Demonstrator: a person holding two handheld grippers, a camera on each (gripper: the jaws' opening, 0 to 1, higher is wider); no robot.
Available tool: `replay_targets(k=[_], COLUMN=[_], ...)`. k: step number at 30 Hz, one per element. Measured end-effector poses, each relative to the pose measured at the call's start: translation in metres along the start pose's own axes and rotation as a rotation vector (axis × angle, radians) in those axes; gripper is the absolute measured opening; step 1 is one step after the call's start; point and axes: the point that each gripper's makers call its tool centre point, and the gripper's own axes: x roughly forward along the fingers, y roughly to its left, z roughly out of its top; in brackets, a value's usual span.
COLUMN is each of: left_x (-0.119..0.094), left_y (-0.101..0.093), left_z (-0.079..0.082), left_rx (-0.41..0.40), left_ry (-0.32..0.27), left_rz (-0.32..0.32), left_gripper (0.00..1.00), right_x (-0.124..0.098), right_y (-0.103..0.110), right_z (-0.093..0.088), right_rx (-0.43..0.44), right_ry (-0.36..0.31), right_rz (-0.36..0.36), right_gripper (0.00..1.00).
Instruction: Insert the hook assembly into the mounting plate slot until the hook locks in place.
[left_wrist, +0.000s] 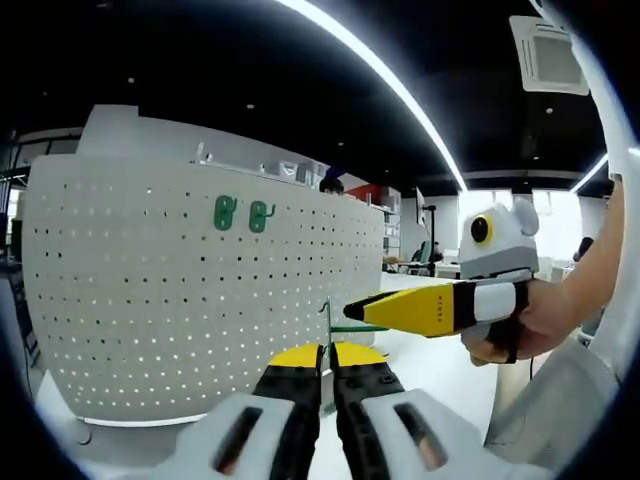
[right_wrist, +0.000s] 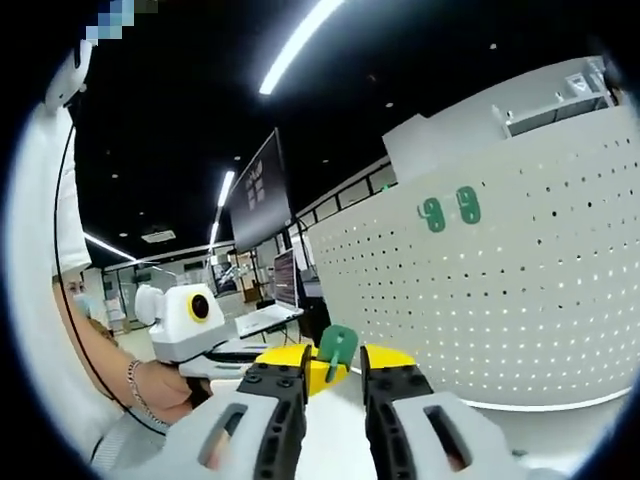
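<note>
A white pegboard mounting plate (left_wrist: 190, 300) stands upright on the table and carries two green hooks (left_wrist: 242, 214) high up. It also appears in the right gripper view as the pegboard (right_wrist: 520, 290) with the same hooks (right_wrist: 450, 209). My left gripper (left_wrist: 327, 352) is shut on a thin green hook piece (left_wrist: 325, 318) seen edge-on. The right gripper (left_wrist: 352, 305) reaches in from the right, its yellow tip touching that piece. In the right gripper view the green hook (right_wrist: 337, 347) sits between my right gripper (right_wrist: 336, 362) tips; whether they clamp it is unclear.
A person's hand (left_wrist: 545, 320) holds the right gripper, and a hand with a bracelet (right_wrist: 150, 385) holds the left one. Monitors and a laptop (right_wrist: 265, 315) stand behind on the left. The white tabletop (left_wrist: 430, 370) extends in front of the pegboard.
</note>
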Motion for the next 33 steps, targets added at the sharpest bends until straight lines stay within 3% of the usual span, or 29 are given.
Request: replay_targets(k=[8, 33], left_x=[0.0, -0.001], left_y=[0.0, 0.002], left_z=[-0.001, -0.003], left_rx=[-0.001, 0.007], left_ry=[0.001, 0.012], left_rz=[0.005, 0.026], left_gripper=[0.03, 0.03], right_x=[0.004, 0.013], right_y=[0.001, -0.001], right_z=[-0.002, -0.011], right_rx=[-0.003, -0.001], right_ry=[0.006, 0.045], right_rz=[-0.003, -0.027], right_gripper=[0.08, 0.02])
